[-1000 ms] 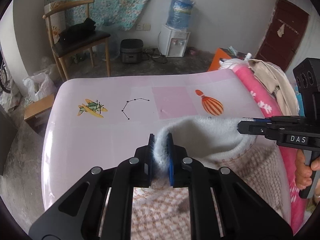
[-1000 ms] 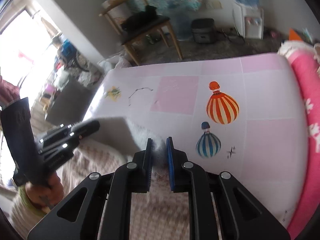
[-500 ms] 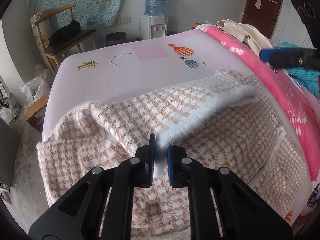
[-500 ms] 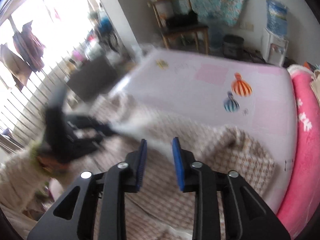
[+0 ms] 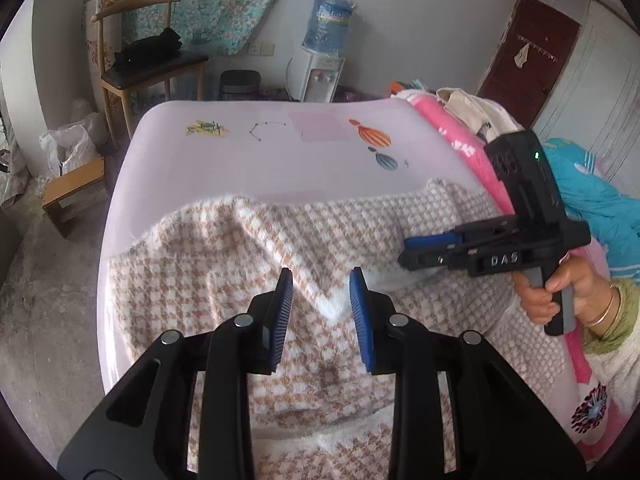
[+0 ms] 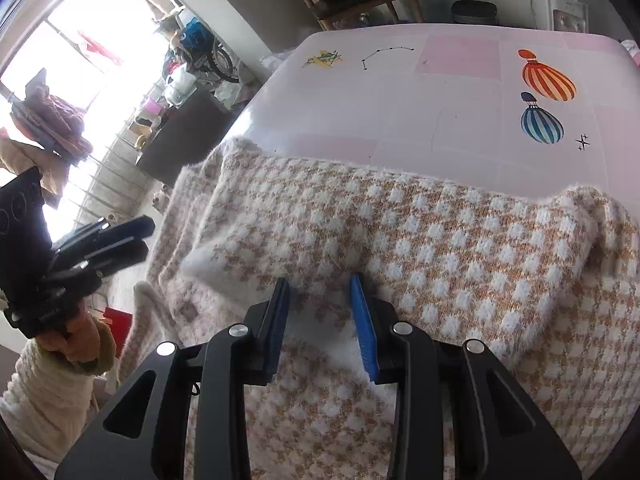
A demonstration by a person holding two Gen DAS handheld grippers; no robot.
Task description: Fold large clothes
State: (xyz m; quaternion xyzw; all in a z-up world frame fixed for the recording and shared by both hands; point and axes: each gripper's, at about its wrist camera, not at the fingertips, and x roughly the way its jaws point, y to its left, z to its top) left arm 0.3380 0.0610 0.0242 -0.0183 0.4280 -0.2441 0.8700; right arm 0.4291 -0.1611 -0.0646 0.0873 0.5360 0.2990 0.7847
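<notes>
Lying on the pink table (image 5: pixel 248 168), the checked sweater (image 5: pixel 280 240) is folded over itself; its near hem is cut off behind both tools. Left gripper (image 5: pixel 321 286): jaws have just been opening, spread, fabric below but unpinched. Right gripper (image 6: pixel 320 294): jaws parted, nothing clamped. Sweater's left edge droops past the table rim, partly hidden.

Home bedroom: bed (image 5: pixel 248 168), wooden chair (image 5: pixel 132 60), water dispenser (image 5: pixel 320 56).
</notes>
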